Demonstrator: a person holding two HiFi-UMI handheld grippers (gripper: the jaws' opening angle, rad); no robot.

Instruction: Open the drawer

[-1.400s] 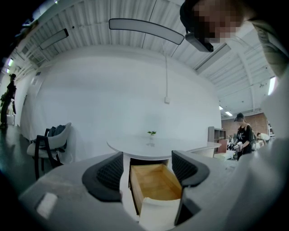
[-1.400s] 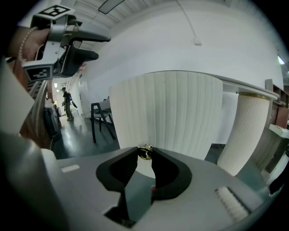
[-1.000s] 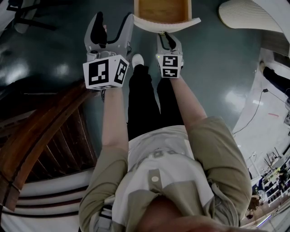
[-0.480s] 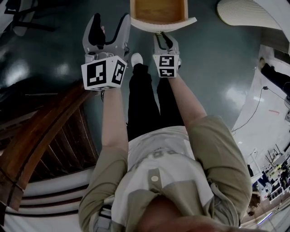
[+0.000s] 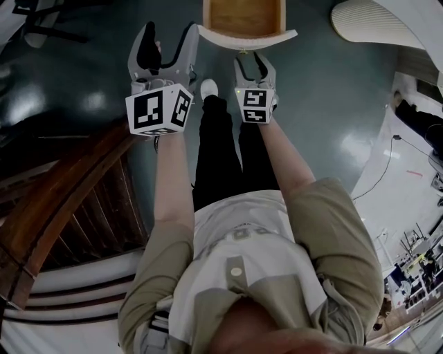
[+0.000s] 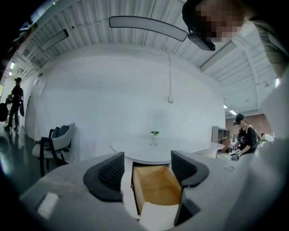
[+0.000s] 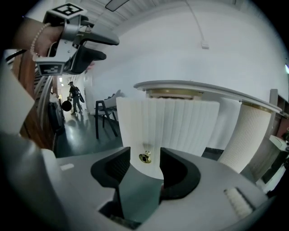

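The drawer (image 5: pixel 243 17) juts from under the table (image 6: pixel 158 151), with the chair (image 6: pixel 52 144) well apart to its left.

Rm around you: open hall, white wall (image 6: pixel 117 99), dark glossy flr (image 5: pixel 83 90).
Flr teal-dark w/ light reflections; paler flr at your far R, thin cable (image 5: pixel 387 166) lying on it. Dark wood stair rail (image 5: pixel 62 200) curves along your L. Ribbed white ceiling (image 6: pixel 90 22), long curved lamp (image 6: pixel 149 26) hung under it, strip light (image 6: pixel 54 39) further L. Round white table (image 6: pixel 135 151) ahead, small green sprig (image 6: pixel 155 133) on top. Dark chair (image 6: pixel 49 146) by the wall. White fluted pedestal (image 7: pixel 255 135) to your R. Brick wall (image 6: pixel 266 124) far R, shelf unit (image 6: pixel 219 133) nr it.
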